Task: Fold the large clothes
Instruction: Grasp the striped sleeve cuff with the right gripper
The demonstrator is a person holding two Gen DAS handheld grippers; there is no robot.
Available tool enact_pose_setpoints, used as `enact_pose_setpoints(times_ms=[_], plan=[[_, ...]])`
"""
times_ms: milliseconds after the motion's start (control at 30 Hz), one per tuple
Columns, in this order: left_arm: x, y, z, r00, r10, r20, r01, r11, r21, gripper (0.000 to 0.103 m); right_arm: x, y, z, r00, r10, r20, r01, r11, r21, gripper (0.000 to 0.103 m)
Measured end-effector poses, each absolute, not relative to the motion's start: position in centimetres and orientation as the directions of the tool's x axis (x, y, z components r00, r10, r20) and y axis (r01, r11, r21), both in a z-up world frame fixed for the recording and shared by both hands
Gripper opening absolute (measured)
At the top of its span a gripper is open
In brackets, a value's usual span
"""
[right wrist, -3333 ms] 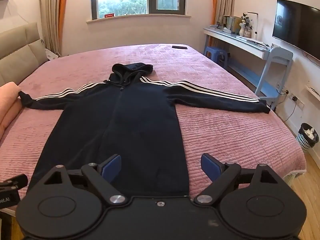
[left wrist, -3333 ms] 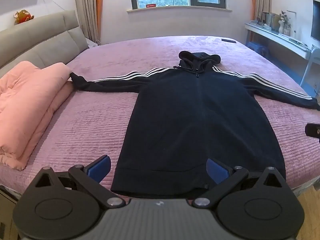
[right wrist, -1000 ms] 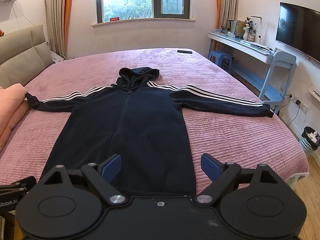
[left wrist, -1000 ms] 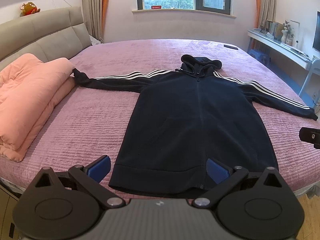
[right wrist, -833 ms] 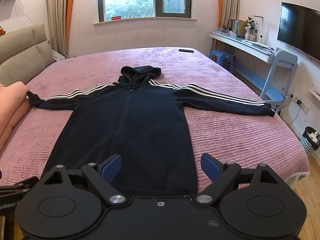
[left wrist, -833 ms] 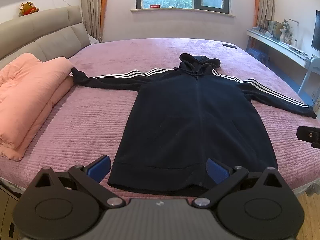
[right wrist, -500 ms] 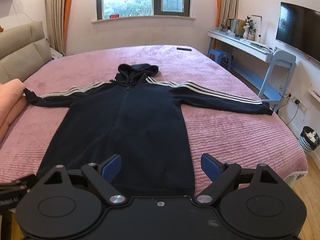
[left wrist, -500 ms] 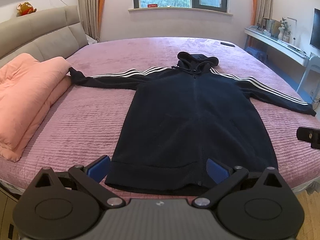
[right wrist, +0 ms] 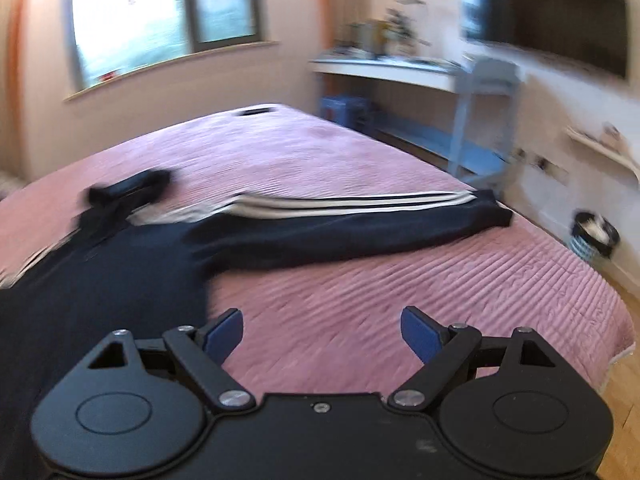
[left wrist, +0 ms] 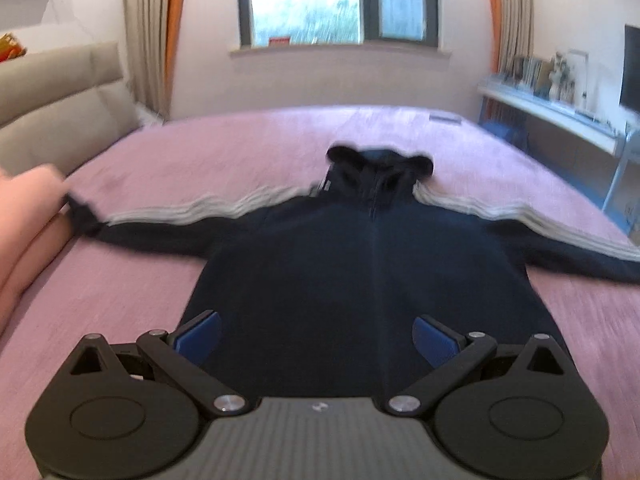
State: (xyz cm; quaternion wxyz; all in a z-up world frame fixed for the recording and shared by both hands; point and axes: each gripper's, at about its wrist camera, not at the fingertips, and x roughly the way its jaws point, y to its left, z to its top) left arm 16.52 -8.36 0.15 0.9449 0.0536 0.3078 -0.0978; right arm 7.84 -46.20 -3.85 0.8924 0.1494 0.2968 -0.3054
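A long dark navy hooded jacket (left wrist: pixel 372 272) with white-striped sleeves lies flat and spread out on the pink bed (left wrist: pixel 248 148), hood toward the window. My left gripper (left wrist: pixel 318 336) is open and empty, low over the jacket's lower body. My right gripper (right wrist: pixel 322 332) is open and empty over bare bedspread (right wrist: pixel 400 288), just right of the jacket's body (right wrist: pixel 100 280) and in front of its right sleeve (right wrist: pixel 360 216). Both views are motion-blurred.
A folded pink quilt (left wrist: pixel 24 208) lies at the bed's left side by the grey headboard (left wrist: pixel 56 92). A white desk (right wrist: pixel 400 70), a blue stool (right wrist: pixel 344 110), a wall TV (right wrist: pixel 552 12) and a waste bin (right wrist: pixel 594 236) stand right of the bed. A dark phone (right wrist: pixel 256 111) lies at the far edge.
Both grippers have moved forward over the bed. The left now hangs over the jacket's body. The right has swung to the right, toward the right sleeve. Both stay open.
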Motion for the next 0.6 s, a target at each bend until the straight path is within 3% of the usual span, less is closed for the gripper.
enact_pose_setpoints(times_ms=[367,600], plan=[[29.2,-19.2,0.0,0.692,-0.099,-0.715,0.238,0.967,0.096,0.102,11.4,-72.4,-9.4,0.497,-0.444,-0.745,0.858,0.382,0.344,0.098],[31.9,-26.4,0.0,0.64,-0.071,-0.765,0.229,0.968,0.101,0.102,12.5,-80.8,-13.9,0.495,-0.381,-0.781,0.869,0.216,0.445,0.096]])
